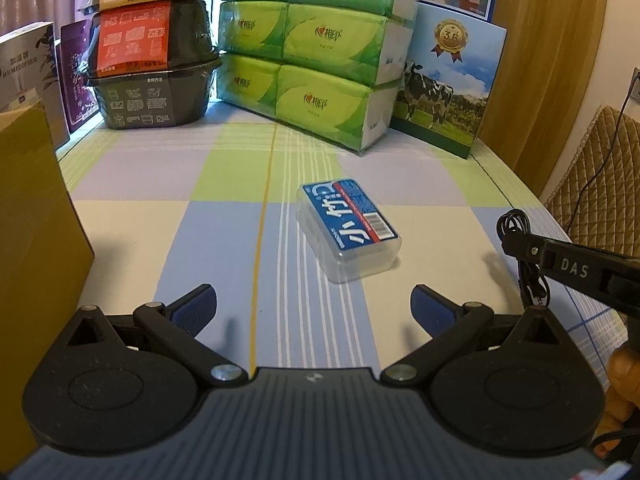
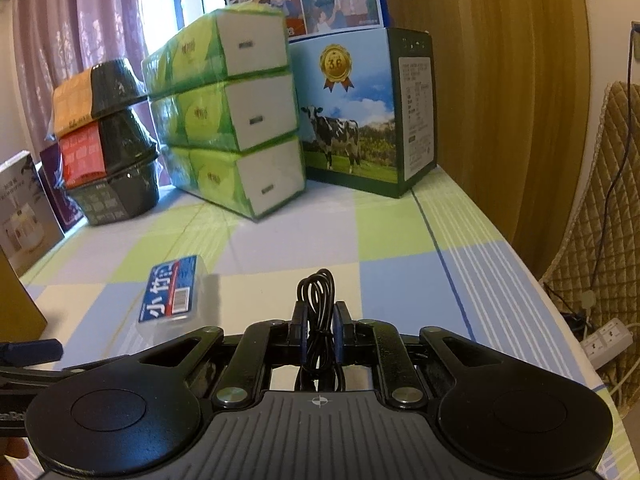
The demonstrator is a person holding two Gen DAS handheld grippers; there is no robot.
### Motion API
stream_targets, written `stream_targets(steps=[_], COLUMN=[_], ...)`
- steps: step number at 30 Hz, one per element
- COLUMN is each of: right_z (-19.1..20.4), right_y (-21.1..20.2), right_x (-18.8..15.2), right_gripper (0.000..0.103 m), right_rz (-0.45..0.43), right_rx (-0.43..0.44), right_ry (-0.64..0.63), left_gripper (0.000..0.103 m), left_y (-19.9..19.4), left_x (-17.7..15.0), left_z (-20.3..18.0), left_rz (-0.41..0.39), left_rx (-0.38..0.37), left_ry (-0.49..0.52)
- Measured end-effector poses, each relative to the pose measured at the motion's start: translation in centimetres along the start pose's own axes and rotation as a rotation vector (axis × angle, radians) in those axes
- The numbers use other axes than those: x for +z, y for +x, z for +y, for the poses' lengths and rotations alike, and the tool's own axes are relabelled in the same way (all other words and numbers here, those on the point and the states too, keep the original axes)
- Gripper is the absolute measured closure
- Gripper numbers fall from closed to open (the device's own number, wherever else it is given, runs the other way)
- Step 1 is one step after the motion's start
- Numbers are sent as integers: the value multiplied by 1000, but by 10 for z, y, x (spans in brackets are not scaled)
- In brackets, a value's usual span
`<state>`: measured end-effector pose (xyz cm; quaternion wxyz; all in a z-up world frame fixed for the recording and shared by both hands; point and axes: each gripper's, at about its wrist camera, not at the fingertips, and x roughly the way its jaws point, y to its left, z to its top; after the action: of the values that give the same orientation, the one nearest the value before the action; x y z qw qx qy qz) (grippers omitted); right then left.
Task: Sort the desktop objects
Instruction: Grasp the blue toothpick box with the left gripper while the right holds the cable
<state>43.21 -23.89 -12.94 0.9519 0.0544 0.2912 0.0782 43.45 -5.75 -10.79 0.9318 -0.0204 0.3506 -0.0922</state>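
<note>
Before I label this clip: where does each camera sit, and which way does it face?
Left wrist: on the open left hand-held gripper, facing the clear box on the checked tablecloth; the right hand-held gripper enters at right.
Right wrist: on the right hand-held gripper, shut on a coiled black cable.
Shared: box, tissue packs, cow carton.

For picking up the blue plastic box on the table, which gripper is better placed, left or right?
Left, probably. The left gripper is open and empty, with the blue box lying straight ahead between its fingers. The right gripper is shut on a coiled black cable.
</note>
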Motion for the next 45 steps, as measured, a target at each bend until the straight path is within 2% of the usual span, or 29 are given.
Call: stream_targets(steps=[9,15,26,31,33,35,45], right_z=[-6,-11,-19,-18,-18,-16,12], right_y=[7,11,20,21,21,19,-7], right_x=[3,1,-3,-7,-7,-7,-12], right_gripper=[94,94,94,94,94,94,94], right_rz=[2,9,17,26,27,23,48], right_rx=[14,14,-3,-3,-3,-6,50], right_ry=[16,21,31,22,20,17,-10], left_gripper=[2,2,2,14,36,48,50], left_y=[16,33,74,79,76,70,12], left_x=[11,18,17,20,19,18,-22], left_z=[-7,-23,-30,-26,-26,-25,-36], left_rz=[-20,-28,-3,-10,-16,-19,46], left_rx=[-18,-28,26,49,48,44,-15], left_ry=[11,57,72,66,85,96,192])
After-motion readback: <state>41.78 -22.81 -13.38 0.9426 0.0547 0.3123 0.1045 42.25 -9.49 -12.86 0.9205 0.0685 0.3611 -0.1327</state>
